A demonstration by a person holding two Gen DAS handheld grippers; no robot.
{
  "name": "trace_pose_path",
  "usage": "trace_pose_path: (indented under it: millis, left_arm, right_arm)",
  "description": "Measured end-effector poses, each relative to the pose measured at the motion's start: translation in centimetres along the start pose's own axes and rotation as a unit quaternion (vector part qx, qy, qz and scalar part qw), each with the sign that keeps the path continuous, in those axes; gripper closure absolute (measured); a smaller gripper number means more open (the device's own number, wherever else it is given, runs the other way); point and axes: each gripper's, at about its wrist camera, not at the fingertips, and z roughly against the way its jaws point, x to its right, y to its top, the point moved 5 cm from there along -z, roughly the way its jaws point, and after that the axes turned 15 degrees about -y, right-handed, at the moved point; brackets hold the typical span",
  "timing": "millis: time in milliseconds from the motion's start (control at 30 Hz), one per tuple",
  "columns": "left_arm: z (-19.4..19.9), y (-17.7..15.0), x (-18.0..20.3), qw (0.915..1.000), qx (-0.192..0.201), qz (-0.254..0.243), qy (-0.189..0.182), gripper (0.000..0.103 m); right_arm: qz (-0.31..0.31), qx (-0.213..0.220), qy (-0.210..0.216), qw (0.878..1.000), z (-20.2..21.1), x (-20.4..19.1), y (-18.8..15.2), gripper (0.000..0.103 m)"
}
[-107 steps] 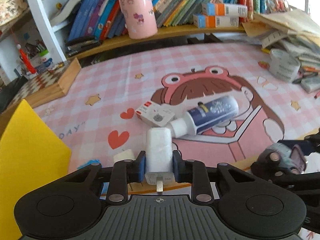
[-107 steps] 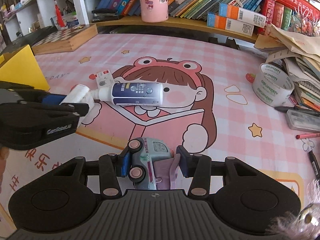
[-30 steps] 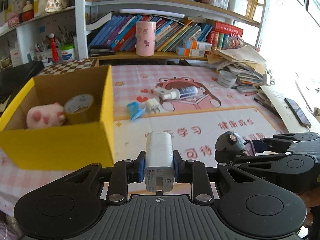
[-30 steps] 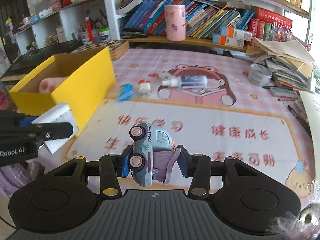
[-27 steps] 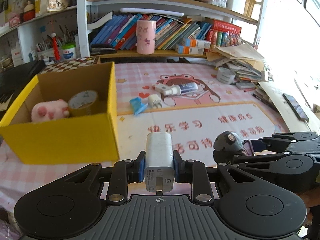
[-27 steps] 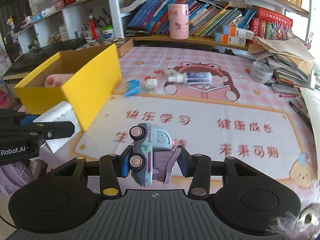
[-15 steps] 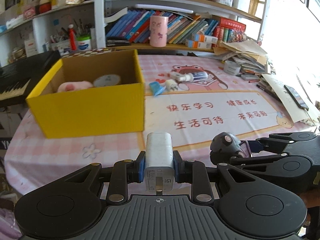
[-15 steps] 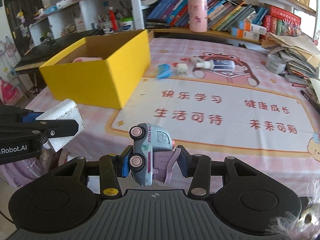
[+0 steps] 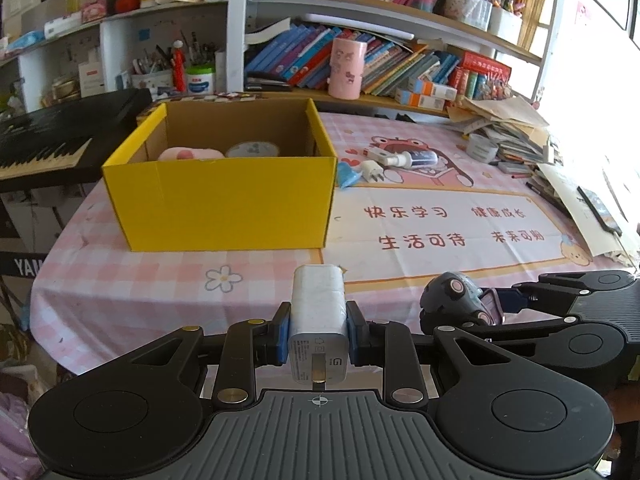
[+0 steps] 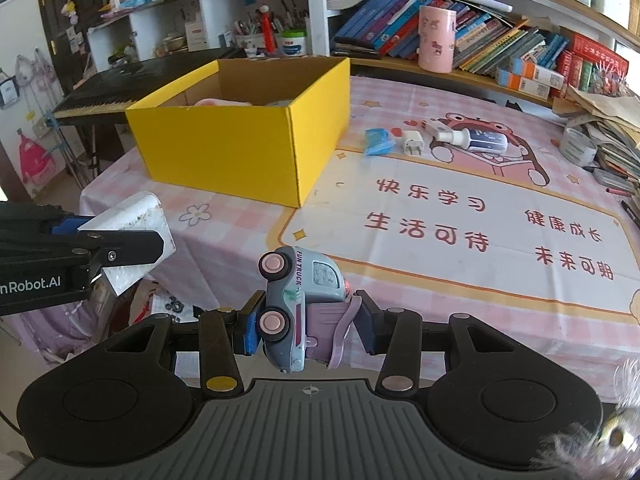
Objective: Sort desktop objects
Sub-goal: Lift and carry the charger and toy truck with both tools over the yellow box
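While each gripper clamps its load, the yellow box point(image 9: 224, 200) holds a pink plush point(image 9: 188, 154) and tape roll point(image 9: 252, 149).

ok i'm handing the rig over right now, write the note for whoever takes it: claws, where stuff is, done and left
Left claw: shut on the white charger, held off the near edge of the table.
Right claw: shut on the toy truck, also short of the table.
Yellow box: open on the table's left side; a pink plush and a tape roll already lie in it.
Left to do: drop the charger and truck in, probably, then the blue packet, small white plug and bottle lying on the mat right of the box.
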Motion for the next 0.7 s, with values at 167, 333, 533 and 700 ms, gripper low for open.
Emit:
trace_pose_path:
  millis: [167, 333, 533, 700]
  left_arm:
    - [0.8, -0.1, -0.6, 0.9999, 0.010, 0.008, 0.009, 0.078]
    - [1.4, -0.2, -1.2, 0.9996, 0.018, 0.016, 0.018, 0.078]
    - [2.3, -0.2, -1.9, 0.9989, 0.028, 0.025, 0.027, 0.078]
    - [3.3, 0.2, -2.5, 0.9979, 0.042, 0.029, 0.040, 0.078]
  right_arm:
    - [0.015, 0.006, 0.008, 1.000, 0.2, -1.1, 0.2, 0.060]
    - [0.029, 0.010, 0.017, 0.999, 0.2, -2.0, 0.5, 0.060]
    - [0.040, 0.012, 0.027, 0.999, 0.2, -2.9, 0.7, 0.060]
    - [0.055, 0.017, 0.038, 0.998, 0.4, -3.8, 1.1, 0.060]
